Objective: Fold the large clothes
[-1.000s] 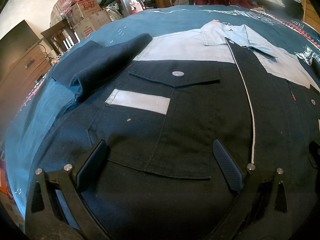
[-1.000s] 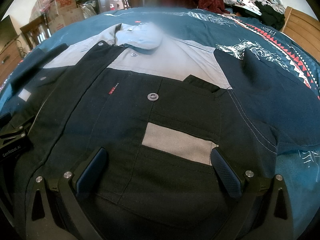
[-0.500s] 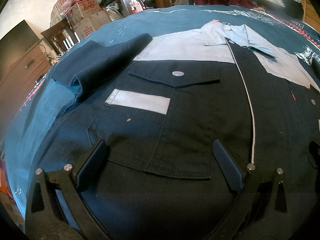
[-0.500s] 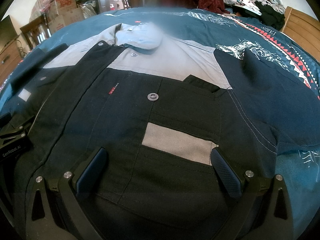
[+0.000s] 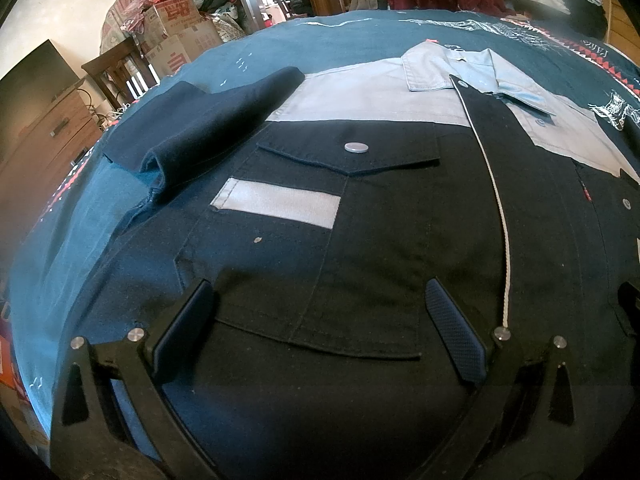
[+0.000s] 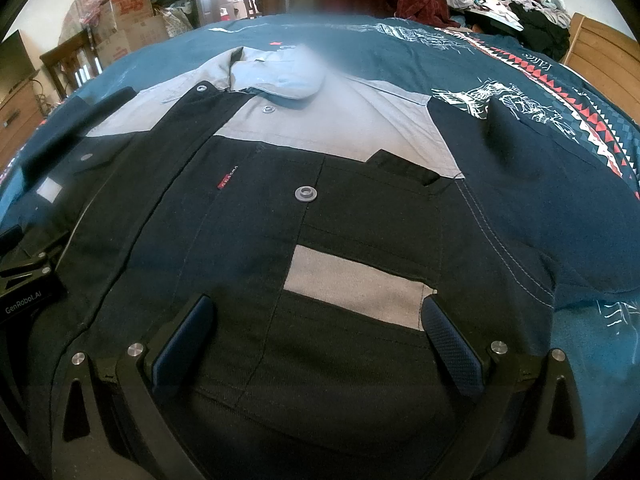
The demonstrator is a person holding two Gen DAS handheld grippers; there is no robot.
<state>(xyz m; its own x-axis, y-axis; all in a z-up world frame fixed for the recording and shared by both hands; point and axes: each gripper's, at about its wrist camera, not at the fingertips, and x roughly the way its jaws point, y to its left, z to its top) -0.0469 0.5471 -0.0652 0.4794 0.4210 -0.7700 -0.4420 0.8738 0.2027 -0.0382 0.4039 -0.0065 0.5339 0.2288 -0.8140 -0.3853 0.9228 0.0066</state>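
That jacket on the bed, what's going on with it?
A person is about to fold it using two tools. The jacket, dark with grey shoulders and collar, lies front-up and spread flat on a teal bedspread, one sleeve already laid out to its side. The left hand-held gripper and the right hand-held gripper both hover open over the chest pockets, holding nothing. No fold has been made yet.
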